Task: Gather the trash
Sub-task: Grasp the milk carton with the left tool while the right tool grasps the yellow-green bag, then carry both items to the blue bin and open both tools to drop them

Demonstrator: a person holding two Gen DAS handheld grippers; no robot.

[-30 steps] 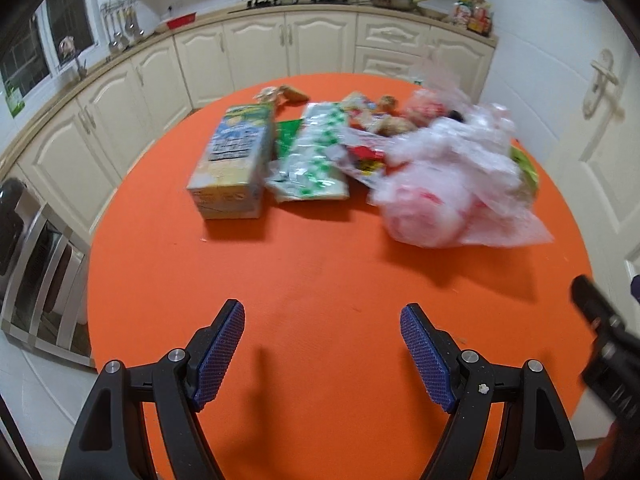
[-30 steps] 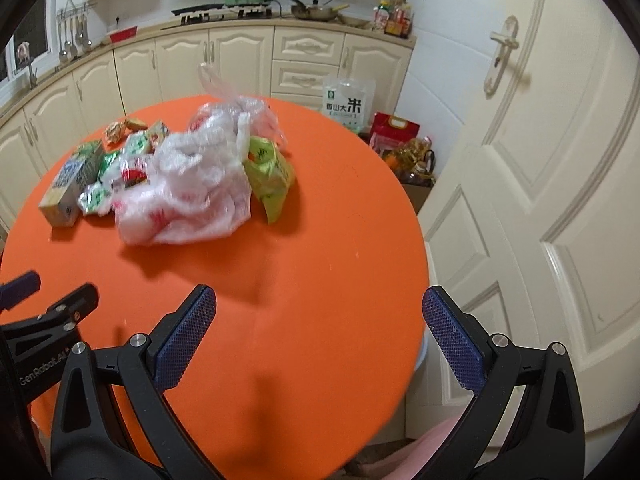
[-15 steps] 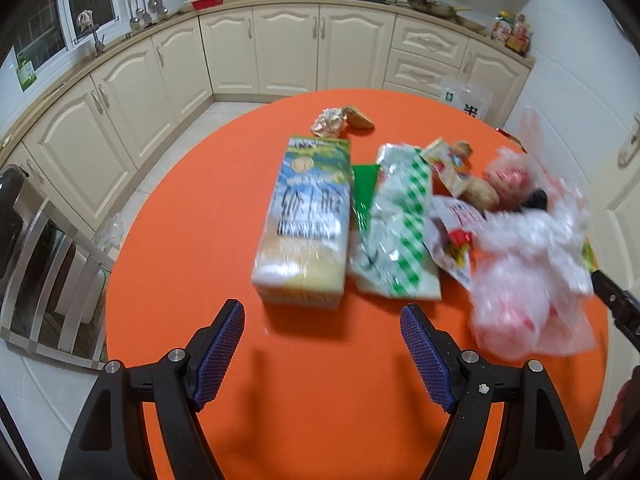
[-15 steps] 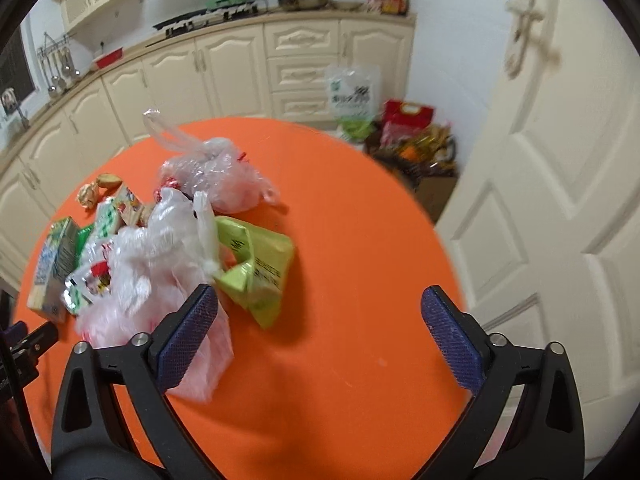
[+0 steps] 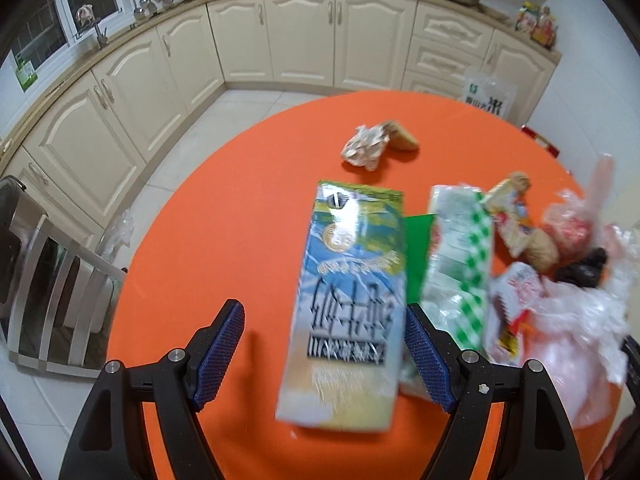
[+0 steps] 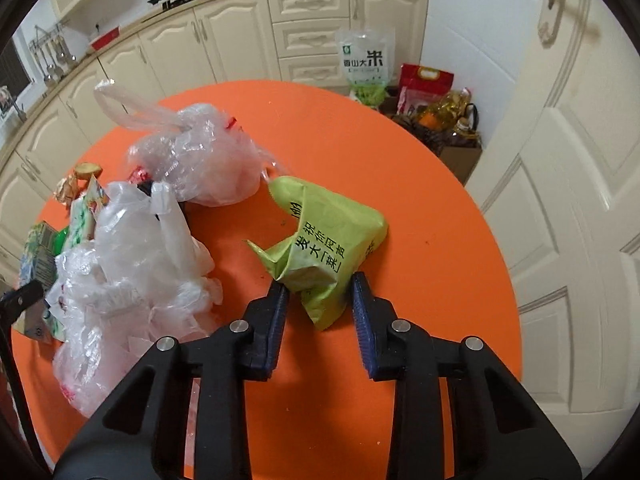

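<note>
A round orange table (image 5: 224,240) holds a heap of trash. My left gripper (image 5: 324,356) is open above the near end of a blue and green milk carton (image 5: 352,280), which lies flat between its fingers without touching the pads. A green checked wrapper (image 5: 460,260) and crumpled paper (image 5: 366,146) lie nearby. In the right wrist view, my right gripper (image 6: 318,292) is closing on the near corner of a crumpled lime green bag (image 6: 328,232), and both pads touch it. Clear plastic bags (image 6: 132,272) are piled to its left.
Cream kitchen cabinets (image 5: 304,36) curve round the far side. A chair (image 5: 52,292) stands at the table's left edge. A rice bag (image 6: 364,64) and groceries sit on the floor beyond the table, beside a white door (image 6: 580,160). Bare orange table (image 6: 420,208) lies right of the green bag.
The left gripper has moved in over the milk carton, which now sits between its fingers. The right gripper has come down to the green bag and its jaws have narrowed from wide open onto the bag.
</note>
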